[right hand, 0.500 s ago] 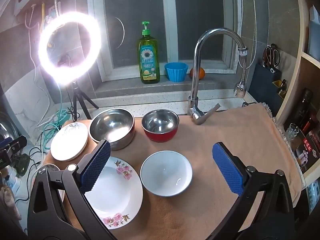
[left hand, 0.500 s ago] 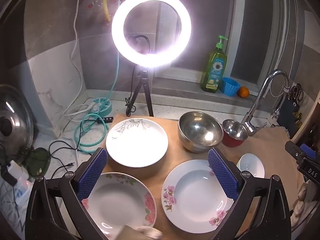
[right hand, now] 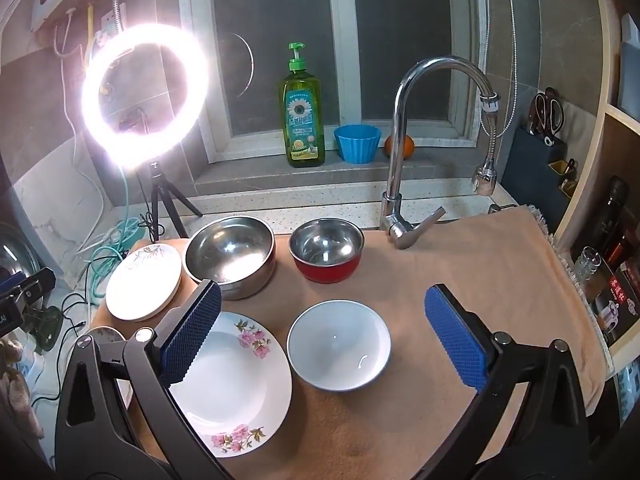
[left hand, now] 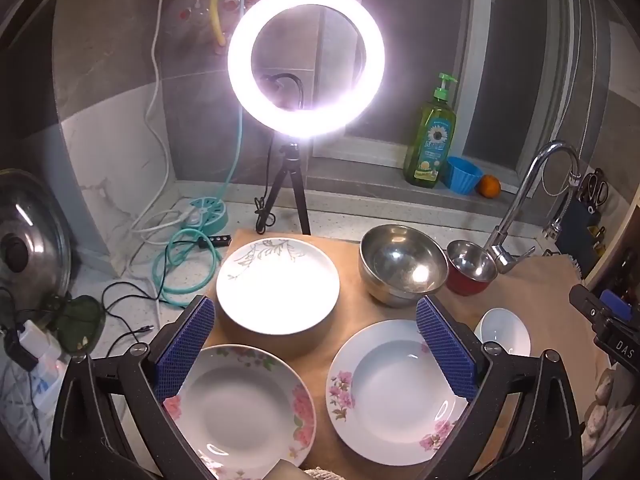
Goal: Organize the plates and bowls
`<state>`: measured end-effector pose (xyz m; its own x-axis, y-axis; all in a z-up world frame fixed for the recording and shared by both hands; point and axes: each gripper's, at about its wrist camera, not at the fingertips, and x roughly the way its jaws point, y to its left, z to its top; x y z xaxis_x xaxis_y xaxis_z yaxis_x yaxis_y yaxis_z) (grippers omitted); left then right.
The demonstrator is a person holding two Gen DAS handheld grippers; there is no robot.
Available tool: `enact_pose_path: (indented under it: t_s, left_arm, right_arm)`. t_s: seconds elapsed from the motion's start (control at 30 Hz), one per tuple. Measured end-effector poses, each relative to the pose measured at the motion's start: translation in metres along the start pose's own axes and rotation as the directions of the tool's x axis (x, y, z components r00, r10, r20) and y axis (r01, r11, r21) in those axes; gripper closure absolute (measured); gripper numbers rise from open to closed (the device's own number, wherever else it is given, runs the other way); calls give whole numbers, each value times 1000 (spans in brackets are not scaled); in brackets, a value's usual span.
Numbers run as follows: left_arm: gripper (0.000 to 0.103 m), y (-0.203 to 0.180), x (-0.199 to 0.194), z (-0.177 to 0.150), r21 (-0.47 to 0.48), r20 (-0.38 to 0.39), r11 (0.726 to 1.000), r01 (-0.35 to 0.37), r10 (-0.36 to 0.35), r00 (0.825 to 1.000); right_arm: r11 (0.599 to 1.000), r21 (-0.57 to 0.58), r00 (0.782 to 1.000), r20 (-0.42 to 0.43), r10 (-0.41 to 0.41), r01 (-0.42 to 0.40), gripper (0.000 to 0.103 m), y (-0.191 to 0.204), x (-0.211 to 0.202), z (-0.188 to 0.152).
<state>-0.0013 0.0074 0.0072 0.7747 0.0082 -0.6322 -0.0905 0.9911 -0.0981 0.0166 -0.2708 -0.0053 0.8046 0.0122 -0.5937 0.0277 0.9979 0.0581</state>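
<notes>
On a tan cloth lie three plates: a leaf-patterned plate (left hand: 278, 286) at the back, a pink-flowered plate (left hand: 240, 408) front left and a second flowered plate (left hand: 394, 392) front right. Behind them stand a large steel bowl (left hand: 402, 264) and a red-sided steel bowl (left hand: 472, 268). A white bowl (right hand: 339, 345) sits nearest the right gripper. My left gripper (left hand: 316, 340) hovers open over the gap between the plates, holding nothing. My right gripper (right hand: 322, 328) hangs open above the white bowl, with the flowered plate (right hand: 232, 384) under its left finger.
A lit ring light (left hand: 306, 60) on a tripod stands behind the plates. A tap (right hand: 404, 216) rises at the cloth's back edge. Cables (left hand: 176, 264) and a pot lid (left hand: 30, 240) crowd the left counter. A soap bottle (right hand: 301, 120) stands on the sill; shelves (right hand: 612, 272) border the right.
</notes>
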Motion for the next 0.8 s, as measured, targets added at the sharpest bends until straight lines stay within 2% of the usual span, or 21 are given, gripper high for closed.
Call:
enact_pose_path:
  t_s: [0.8]
  left_arm:
    - [2, -3, -1, -4, 7, 0, 1000, -2, 2, 1000]
  right_arm:
    - [1000, 5, 1000, 11, 1, -1, 0, 3, -7, 1]
